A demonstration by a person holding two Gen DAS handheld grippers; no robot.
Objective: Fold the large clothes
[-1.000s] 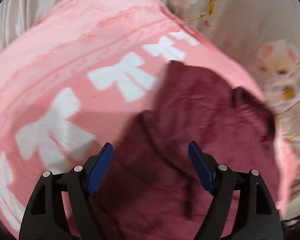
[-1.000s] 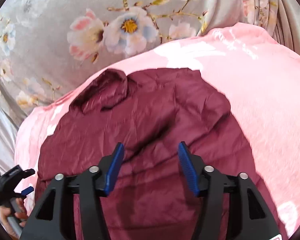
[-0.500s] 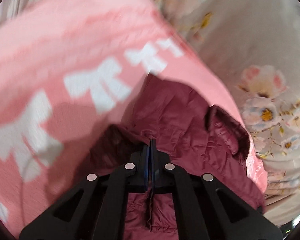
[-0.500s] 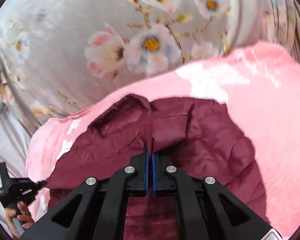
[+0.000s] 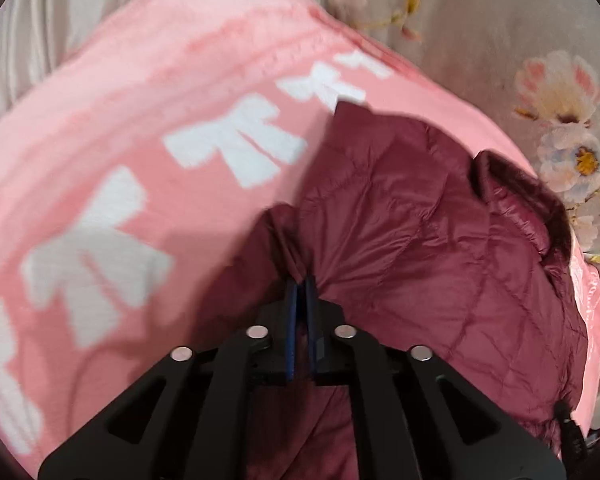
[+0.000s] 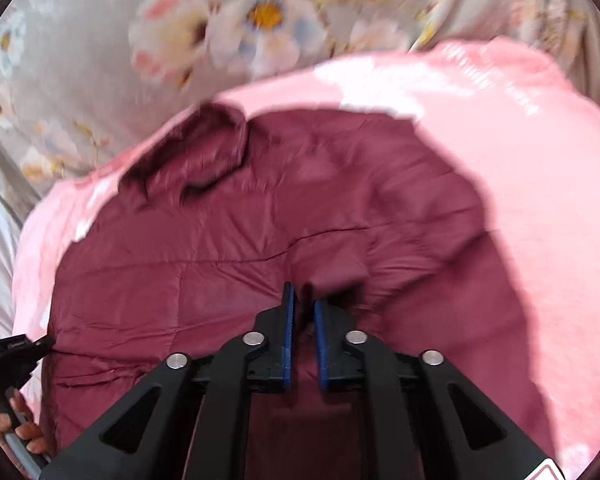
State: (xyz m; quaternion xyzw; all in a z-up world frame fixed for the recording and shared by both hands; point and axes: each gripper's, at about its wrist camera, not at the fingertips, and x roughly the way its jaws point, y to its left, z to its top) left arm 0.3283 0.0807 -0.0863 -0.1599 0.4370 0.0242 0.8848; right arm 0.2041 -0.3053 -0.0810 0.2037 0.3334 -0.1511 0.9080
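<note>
Bed w/ grey floral sheet (image 6: 80, 92); pink blanket w/ white bows (image 5: 148, 128) spread directly on it, maroon quilted jacket (image 6: 228, 264) lying atop blanket.

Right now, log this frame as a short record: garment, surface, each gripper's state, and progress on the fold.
garment: maroon quilted jacket, spread out, collar at far end
surface: pink blanket with white bows over a floral sheet
left gripper: jaws opening, jacket fabric bunched between the pads
right gripper: jaws opening, a fabric ridge between the pads
fold: no finished fold visible
</note>
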